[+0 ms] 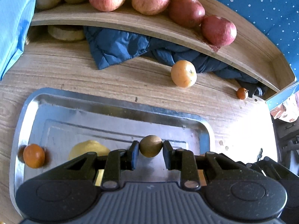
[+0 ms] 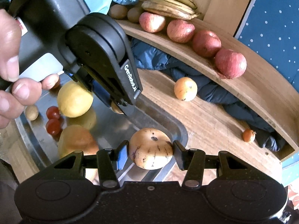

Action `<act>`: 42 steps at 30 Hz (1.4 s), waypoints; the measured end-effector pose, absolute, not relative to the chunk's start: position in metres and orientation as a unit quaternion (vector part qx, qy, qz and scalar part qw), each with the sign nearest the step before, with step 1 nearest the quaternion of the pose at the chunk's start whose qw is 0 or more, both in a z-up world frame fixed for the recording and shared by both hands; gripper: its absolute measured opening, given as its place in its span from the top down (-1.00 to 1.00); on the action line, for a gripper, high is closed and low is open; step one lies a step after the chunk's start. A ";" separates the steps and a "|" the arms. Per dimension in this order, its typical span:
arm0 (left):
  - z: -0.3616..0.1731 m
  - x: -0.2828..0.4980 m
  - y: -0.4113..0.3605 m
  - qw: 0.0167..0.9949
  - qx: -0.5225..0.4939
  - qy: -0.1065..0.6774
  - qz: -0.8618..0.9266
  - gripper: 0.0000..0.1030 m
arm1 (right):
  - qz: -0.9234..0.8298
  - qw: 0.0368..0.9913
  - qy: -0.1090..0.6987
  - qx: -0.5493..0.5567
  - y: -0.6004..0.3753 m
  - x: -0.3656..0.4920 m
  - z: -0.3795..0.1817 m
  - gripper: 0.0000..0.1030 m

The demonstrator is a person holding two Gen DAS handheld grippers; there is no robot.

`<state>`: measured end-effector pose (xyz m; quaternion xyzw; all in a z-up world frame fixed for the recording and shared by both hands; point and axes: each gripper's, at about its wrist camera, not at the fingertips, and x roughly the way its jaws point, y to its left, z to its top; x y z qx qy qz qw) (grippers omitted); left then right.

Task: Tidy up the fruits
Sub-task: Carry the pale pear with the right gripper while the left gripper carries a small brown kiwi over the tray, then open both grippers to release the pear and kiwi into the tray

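Observation:
My left gripper [image 1: 150,145] is shut on a small olive-brown round fruit [image 1: 149,150], held above the metal tray [image 1: 112,100]. On the tray lie a small orange fruit [image 1: 34,155] and a lemon [image 1: 87,148]. My right gripper [image 2: 151,145] is shut on a tan, dark-speckled round fruit [image 2: 151,155] over the tray's right corner [image 2: 176,128]. The right wrist view also shows the lemon [image 2: 74,99], two cherry tomatoes [image 2: 53,119], a small brown fruit [image 2: 31,113] and a yellow-orange fruit [image 2: 78,141] on the tray. A hand holds the left gripper at upper left there.
A yellow-orange fruit [image 1: 183,73] and a tiny orange fruit [image 1: 242,93] lie on the wooden table beyond the tray. A wooden shelf [image 1: 130,21] behind carries several red apples [image 2: 180,30], kiwis [image 2: 117,11] and bananas [image 2: 172,3]. A dark blue quilted cloth [image 1: 115,46] lies under the shelf.

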<state>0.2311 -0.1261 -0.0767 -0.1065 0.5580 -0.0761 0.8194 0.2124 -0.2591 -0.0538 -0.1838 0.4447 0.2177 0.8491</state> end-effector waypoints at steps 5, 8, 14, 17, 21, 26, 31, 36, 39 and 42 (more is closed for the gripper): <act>-0.076 0.225 -0.128 0.821 -0.106 0.557 -0.070 0.42 | 0.227 0.845 0.449 -0.183 -0.260 0.204 -0.053 -0.02; -0.076 0.223 -0.129 0.819 -0.101 0.561 -0.066 0.42 | 0.232 0.842 0.451 -0.183 -0.260 0.201 -0.052 -0.02; -0.077 0.218 -0.132 0.816 -0.095 0.567 -0.061 0.42 | 0.235 0.838 0.457 -0.182 -0.261 0.196 -0.051 -0.02; -0.077 0.217 -0.133 0.814 -0.090 0.571 -0.058 0.42 | 0.238 0.836 0.460 -0.181 -0.262 0.195 -0.050 -0.02; -0.078 0.215 -0.132 0.812 -0.087 0.575 -0.053 0.42 | 0.243 0.833 0.463 -0.180 -0.261 0.193 -0.050 -0.02; -0.078 0.212 -0.132 0.810 -0.085 0.578 -0.052 0.42 | 0.247 0.831 0.466 -0.178 -0.260 0.189 -0.050 -0.02; -0.077 0.210 -0.132 0.811 -0.085 0.577 -0.052 0.42 | 0.252 0.827 0.471 -0.176 -0.259 0.186 -0.050 -0.02; -0.074 0.206 -0.131 0.812 -0.085 0.575 -0.050 0.40 | 0.251 0.827 0.471 -0.178 -0.258 0.184 -0.050 -0.03; -0.072 0.205 -0.130 0.814 -0.086 0.573 -0.047 0.34 | 0.251 0.826 0.471 -0.178 -0.259 0.183 -0.050 -0.03; -0.069 0.202 -0.129 0.816 -0.086 0.570 -0.047 0.18 | 0.253 0.827 0.469 -0.179 -0.258 0.182 -0.049 -0.04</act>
